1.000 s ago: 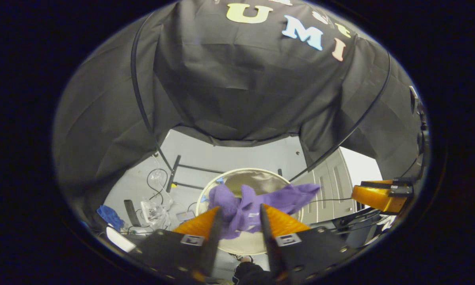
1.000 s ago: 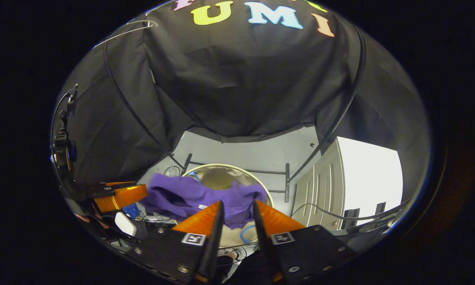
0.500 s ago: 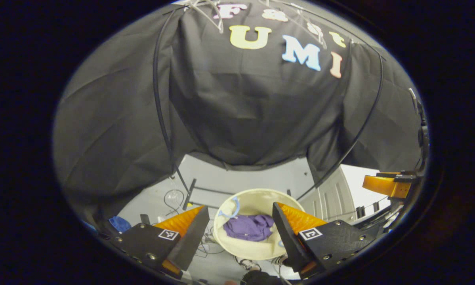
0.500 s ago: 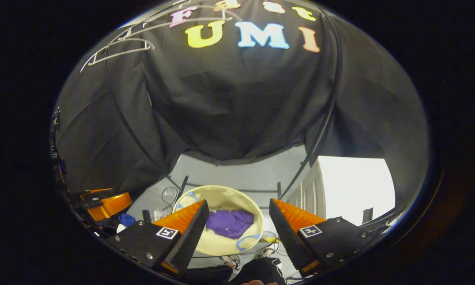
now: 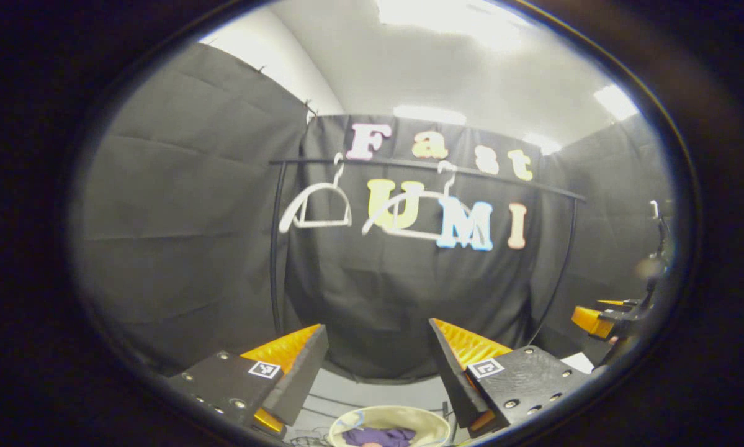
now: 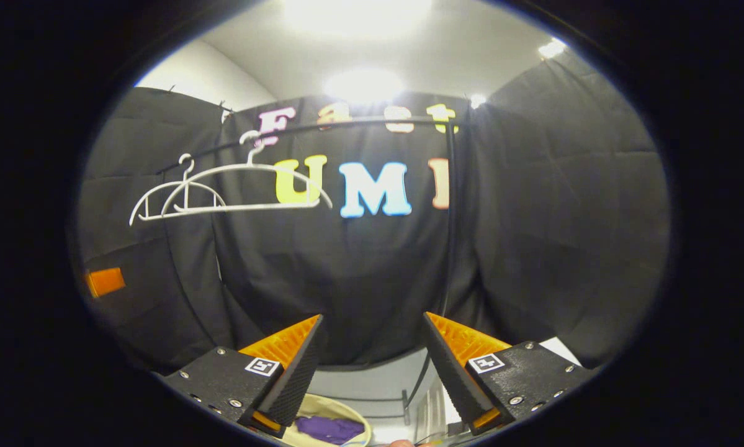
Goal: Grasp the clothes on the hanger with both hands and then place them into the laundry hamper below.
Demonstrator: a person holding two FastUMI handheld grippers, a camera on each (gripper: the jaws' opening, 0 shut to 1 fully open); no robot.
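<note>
The purple garment point(image 5: 376, 436) lies inside the cream laundry hamper point(image 5: 389, 417) at the bottom of the left gripper view. The right gripper view shows the garment point(image 6: 329, 428) in the hamper point(image 6: 328, 406) too. My left gripper point(image 5: 378, 338) is open, raised well above the hamper, nothing between its fingers. My right gripper point(image 6: 372, 329) is open and empty as well, also high above the hamper. Two bare white hangers point(image 5: 317, 203) point(image 5: 426, 214) hang on the black rail point(image 5: 508, 180). The right gripper point(image 5: 601, 315) appears at the right edge of the left gripper view.
In the right gripper view the hangers point(image 6: 235, 189) hang on the rail point(image 6: 347, 126) at upper left, and the left gripper's orange finger point(image 6: 105, 281) shows at the left edge. A rack post point(image 6: 449, 217) stands upright. A white cabinet point(image 6: 430, 413) is beside the hamper.
Both grippers opened and let the purple garment drop into the hamper. Since then both have lifted and tilted up, so the hangers and rail have come into view.
</note>
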